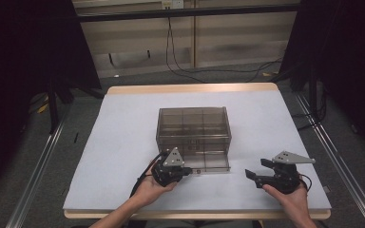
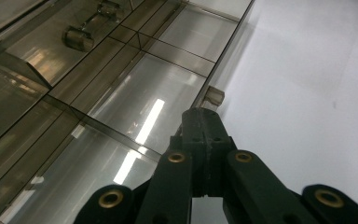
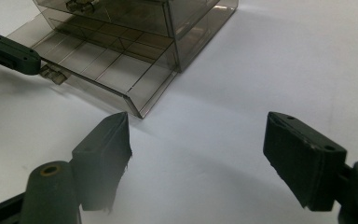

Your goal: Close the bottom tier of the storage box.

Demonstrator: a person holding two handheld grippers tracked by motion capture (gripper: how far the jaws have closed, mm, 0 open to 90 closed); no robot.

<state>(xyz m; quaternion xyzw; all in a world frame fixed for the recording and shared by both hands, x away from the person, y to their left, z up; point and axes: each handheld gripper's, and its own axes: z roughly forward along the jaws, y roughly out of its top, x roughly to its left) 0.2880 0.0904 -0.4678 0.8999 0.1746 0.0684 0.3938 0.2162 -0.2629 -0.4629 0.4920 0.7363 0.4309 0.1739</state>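
Your left tongs pinch the handle of the pulled-out bottom drawer; your right tongs stand spread nearby.

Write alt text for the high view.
A person's left gripper is shut on the handle of the pulled-out bottom drawer of a smoky clear plastic drawer cabinet on a white table. The right gripper rests open to the right, apart from the cabinet.

Bench: white top, wooden edge, before you.
On it: smoky clear drawer box, bottom drawer pulled out.
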